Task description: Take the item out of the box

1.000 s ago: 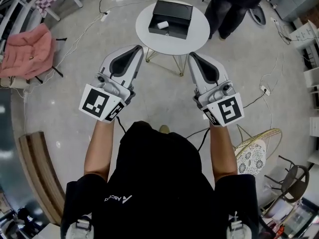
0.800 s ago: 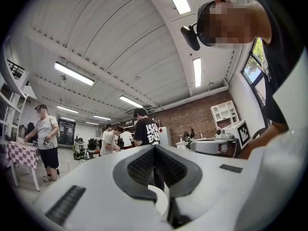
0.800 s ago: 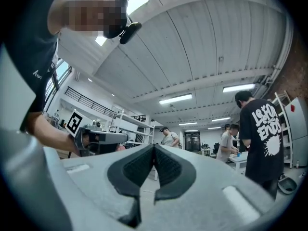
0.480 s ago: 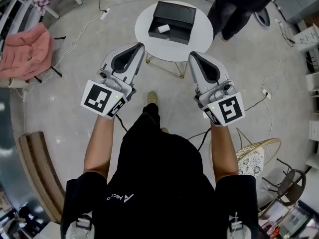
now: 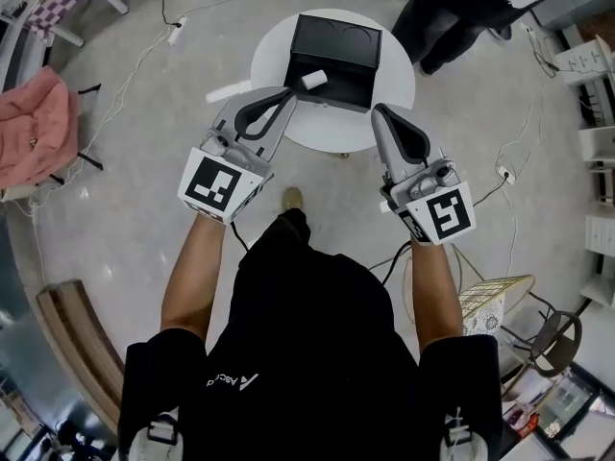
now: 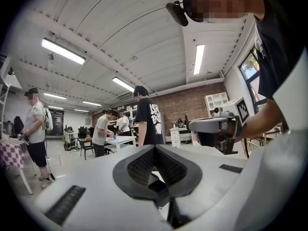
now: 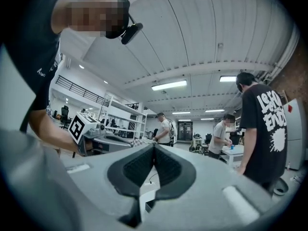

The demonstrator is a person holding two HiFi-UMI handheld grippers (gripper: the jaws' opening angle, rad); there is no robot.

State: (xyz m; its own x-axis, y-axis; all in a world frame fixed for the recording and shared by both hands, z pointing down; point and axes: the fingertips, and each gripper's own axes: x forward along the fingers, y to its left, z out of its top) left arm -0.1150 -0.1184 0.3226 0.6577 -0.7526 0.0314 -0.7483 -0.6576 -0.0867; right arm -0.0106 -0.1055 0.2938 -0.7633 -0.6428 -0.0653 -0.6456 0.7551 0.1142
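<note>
Item lies in the box just ahead of left gripper, apart from right gripper; all fingers closed, empty.

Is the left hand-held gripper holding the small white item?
No, the left hand-held gripper's jaws are shut on nothing; the white item lies in the black box.

Black box, white item, white table — pink cloth, grey floor.

Wearer's blk shirt: logo "ASC…", rest hidden. Bystander's tee print unreadable.
</note>
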